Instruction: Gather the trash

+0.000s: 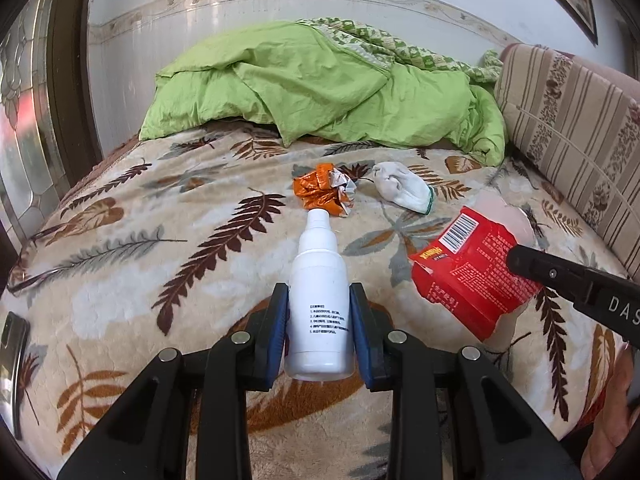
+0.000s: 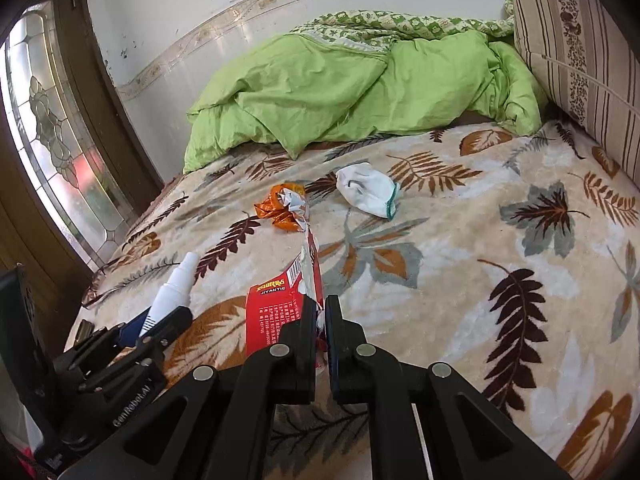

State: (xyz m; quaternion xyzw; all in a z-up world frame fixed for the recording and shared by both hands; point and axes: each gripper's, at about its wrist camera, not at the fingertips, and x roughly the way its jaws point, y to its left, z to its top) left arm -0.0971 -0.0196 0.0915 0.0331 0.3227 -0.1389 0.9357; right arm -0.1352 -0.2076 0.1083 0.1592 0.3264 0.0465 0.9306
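Two hand-held grippers work a bed strewn with litter, each already loaded. The left gripper (image 1: pixel 319 312) is clamped on a white bottle (image 1: pixel 319 300), its blue pads pressing the bottle's sides, nozzle pointing away toward the far end of the bed. The right gripper (image 2: pixel 319 320) is pinched tight on the edge of a red packet (image 2: pixel 280 304), torn at one end and carrying a barcode; in the left wrist view the packet (image 1: pixel 472 276) hangs clear above the blanket (image 1: pixel 160 240), just to the right of the bottle.

Two pieces appear to be in hand, then, but neither seems binned yet: no bag or bin shows in either view, so where the haul goes cannot be told from here.

Still on the leaf-patterned blanket lies a crumpled orange wrapper (image 1: pixel 326 194), just beyond the bottle's nozzle. Near it, to the right and apart, rests a white sock (image 1: pixel 402 188) with a green cuff, which may be laundry rather than trash. A green quilt (image 1: pixel 320 88) is bunched at the far end of the bed.

By this reading the job is roughly half done: the wrapper is left to collect.
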